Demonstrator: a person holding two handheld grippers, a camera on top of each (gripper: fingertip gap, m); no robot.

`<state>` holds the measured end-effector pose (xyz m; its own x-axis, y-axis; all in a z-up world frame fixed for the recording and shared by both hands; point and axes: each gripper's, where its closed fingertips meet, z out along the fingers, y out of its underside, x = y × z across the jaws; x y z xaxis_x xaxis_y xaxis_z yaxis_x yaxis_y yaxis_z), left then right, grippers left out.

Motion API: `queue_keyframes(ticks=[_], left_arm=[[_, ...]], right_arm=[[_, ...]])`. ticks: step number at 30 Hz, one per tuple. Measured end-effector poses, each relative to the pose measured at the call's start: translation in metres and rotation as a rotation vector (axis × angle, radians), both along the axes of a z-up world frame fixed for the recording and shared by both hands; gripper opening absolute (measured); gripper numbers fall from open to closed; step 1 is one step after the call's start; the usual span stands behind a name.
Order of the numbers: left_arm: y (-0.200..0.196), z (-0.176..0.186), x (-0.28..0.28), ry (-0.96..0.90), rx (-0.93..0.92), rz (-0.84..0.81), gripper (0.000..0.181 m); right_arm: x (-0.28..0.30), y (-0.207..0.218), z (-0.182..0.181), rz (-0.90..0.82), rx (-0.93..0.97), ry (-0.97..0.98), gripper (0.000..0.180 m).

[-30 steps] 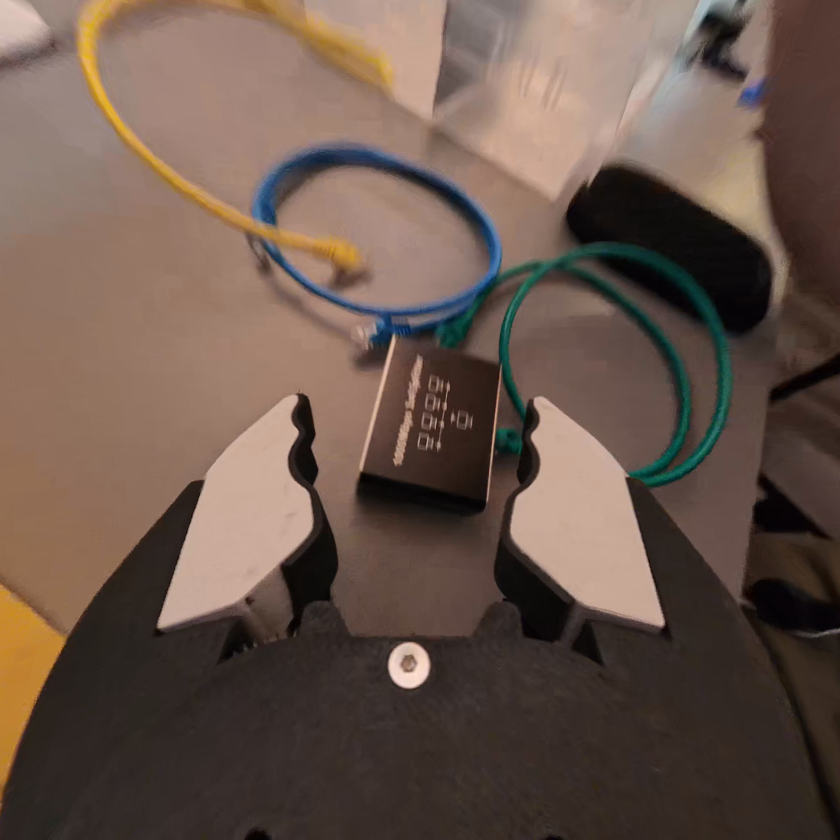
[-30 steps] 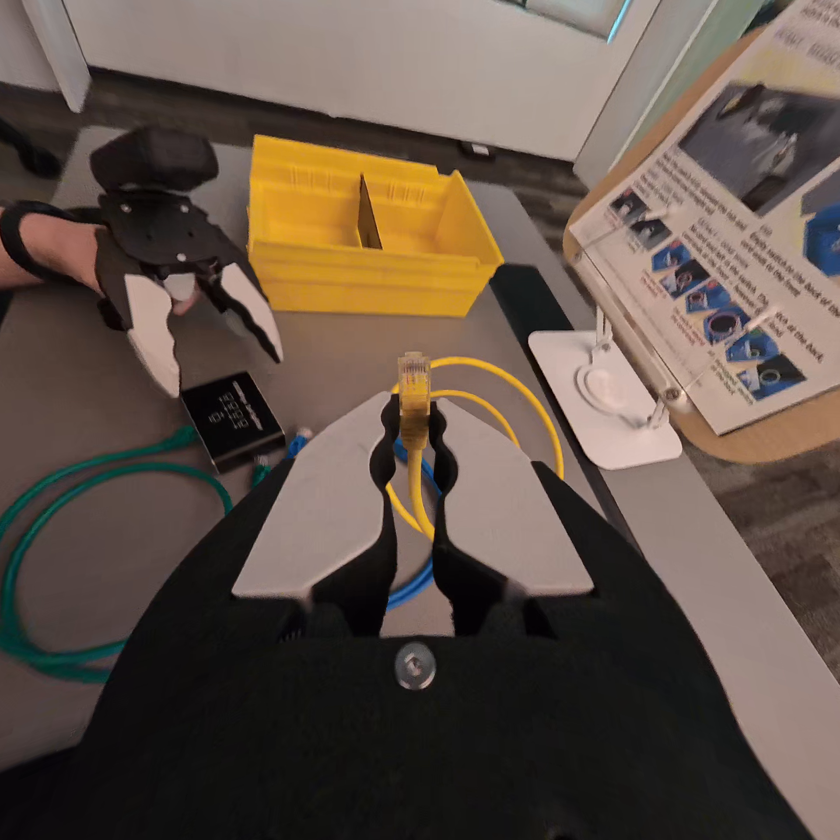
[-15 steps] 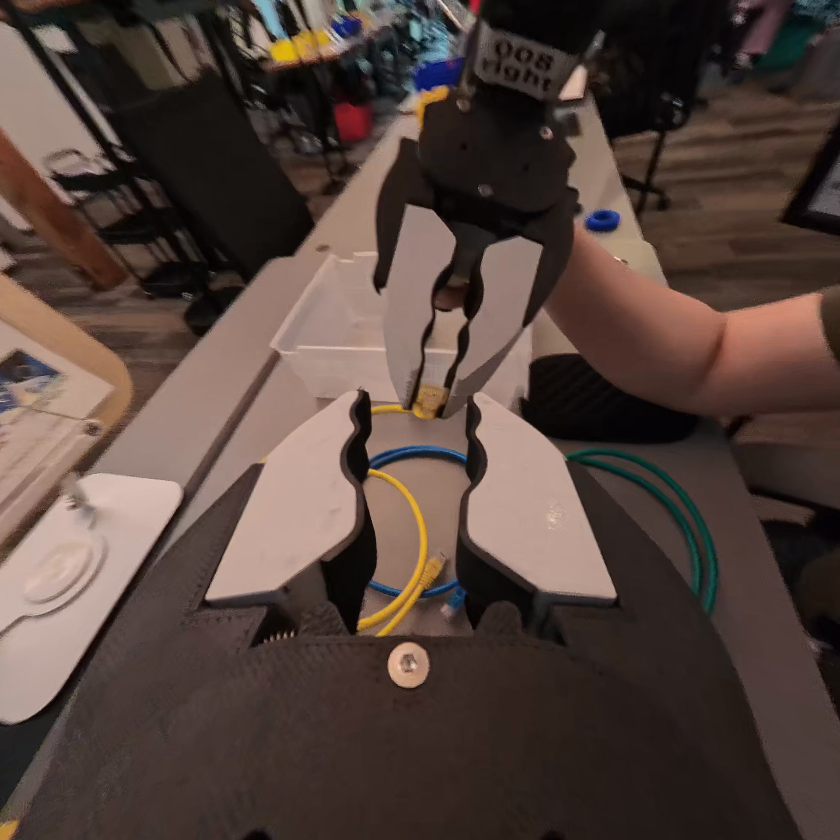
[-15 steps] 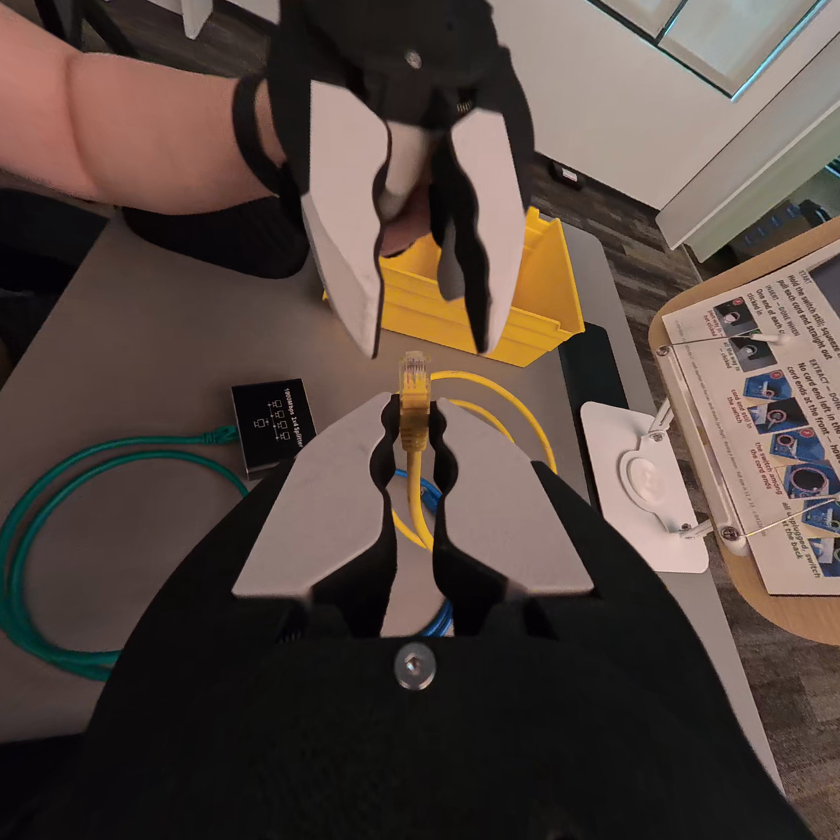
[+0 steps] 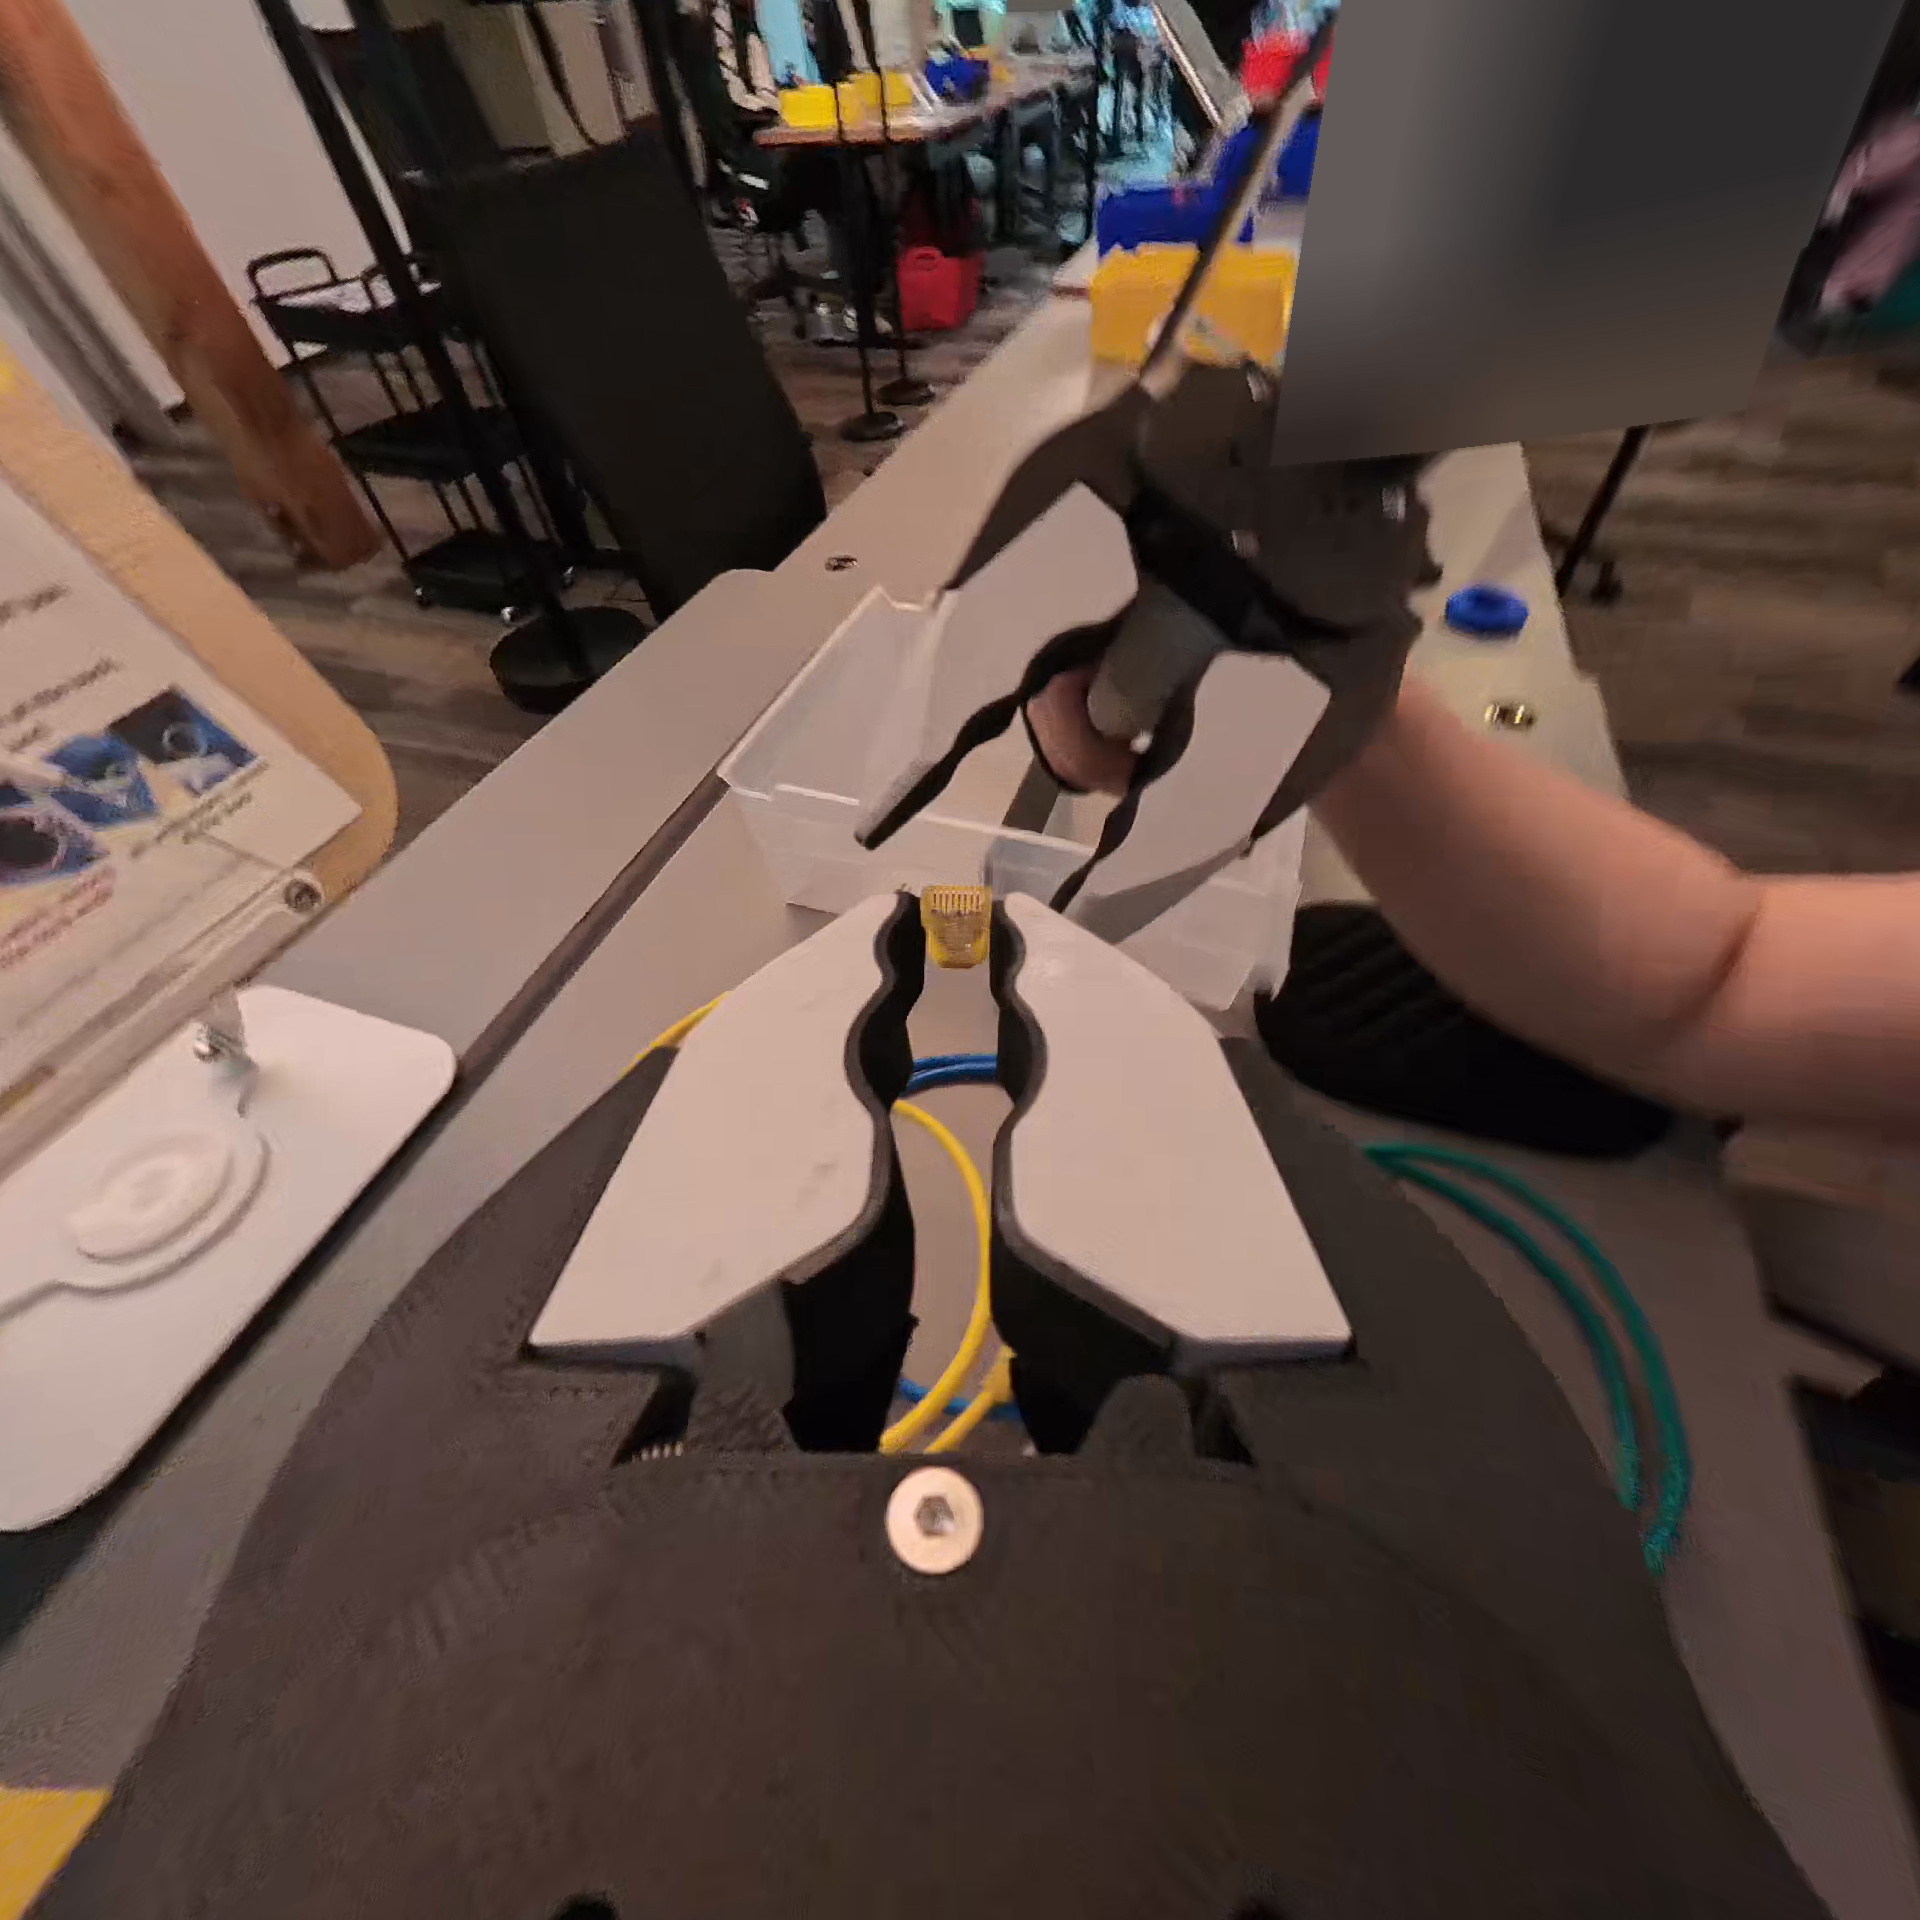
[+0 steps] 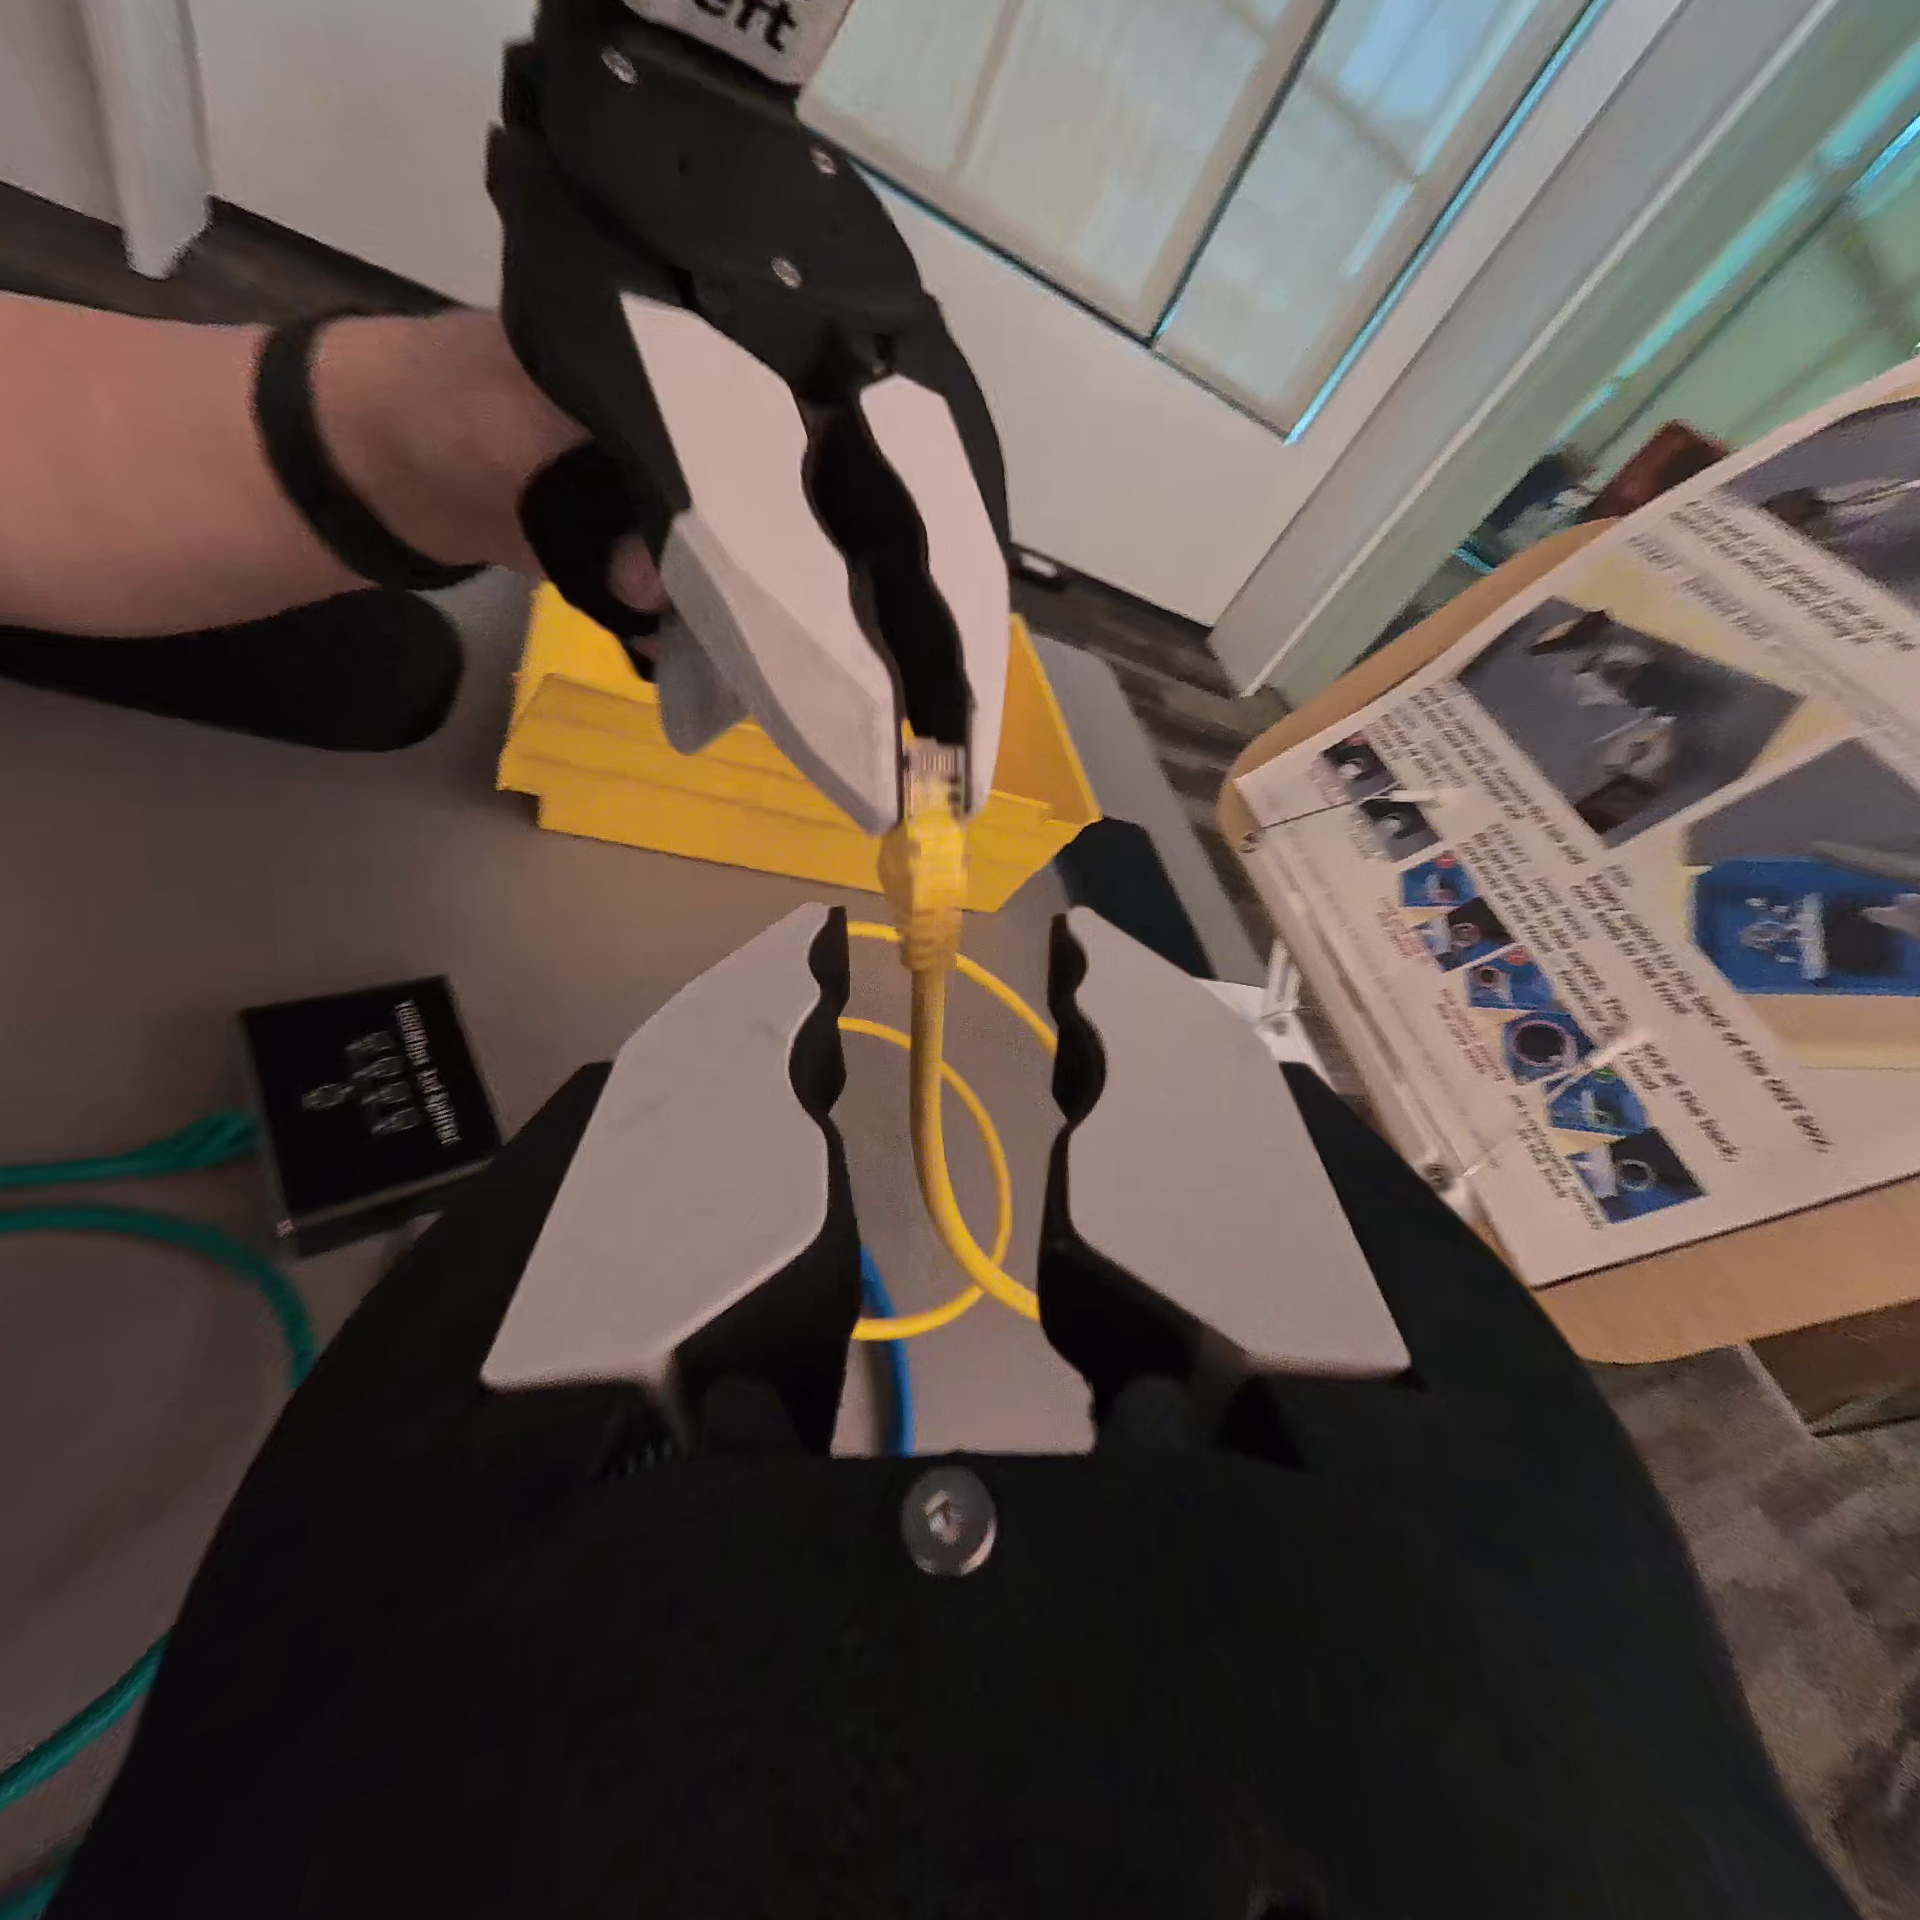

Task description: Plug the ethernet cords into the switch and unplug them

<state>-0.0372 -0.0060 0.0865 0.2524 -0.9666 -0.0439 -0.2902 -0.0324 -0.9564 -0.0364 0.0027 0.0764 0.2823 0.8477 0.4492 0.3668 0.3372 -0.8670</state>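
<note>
My left gripper [image 5: 956, 914] is shut on the yellow ethernet plug [image 5: 956, 927], which sticks out past its fingertips. In the right wrist view the left gripper [image 6: 930, 800] pinches that plug [image 6: 932, 779] from above, and the yellow cord [image 6: 928, 1039] hangs down from it. My right gripper [image 6: 940, 925] is open; the cord passes between its fingers without touching them. In the left wrist view the right gripper [image 5: 966, 868] hovers open just beyond the plug. The black switch [image 6: 364, 1101] lies on the grey table [image 6: 312, 883] to the left, with a green cord [image 6: 156, 1153] reaching its side.
A blue cord [image 6: 883, 1351] lies under the yellow loop. A yellow bin [image 6: 727, 790] stands behind the grippers, and a clear bin [image 5: 831, 769] on the opposite side. An instruction board [image 6: 1610, 935] on a white base [image 5: 156, 1195] stands at the table edge. A black pad [image 5: 1434, 1039] lies under the arm. The grippers are tip to tip, or close to it. It is some 20 cm from my right tips to the black switch [image 6: 364, 1101].
The yellow plug passed from my right gripper to my left: the left swung up from the switch and shut on the plug tip, then the right opened and let go.
</note>
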Motion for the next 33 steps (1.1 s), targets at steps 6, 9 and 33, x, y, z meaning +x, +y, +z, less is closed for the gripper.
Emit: queue_keyframes(ticks=[6,9,33], left_arm=[[-0.004,0.019,-0.018,-0.167,-0.224,-0.039,0.012],[-0.007,0.019,-0.027,-0.134,-0.053,-0.079,0.051],[-0.035,0.054,-0.021,0.018,0.481,-0.163,0.016]], right_arm=[[-0.009,0.003,0.005,-0.070,0.215,-0.043,0.006],[-0.006,-0.005,0.006,-0.040,0.057,-0.057,0.006],[0.025,-0.071,0.078,0.210,0.162,0.251,0.035]])
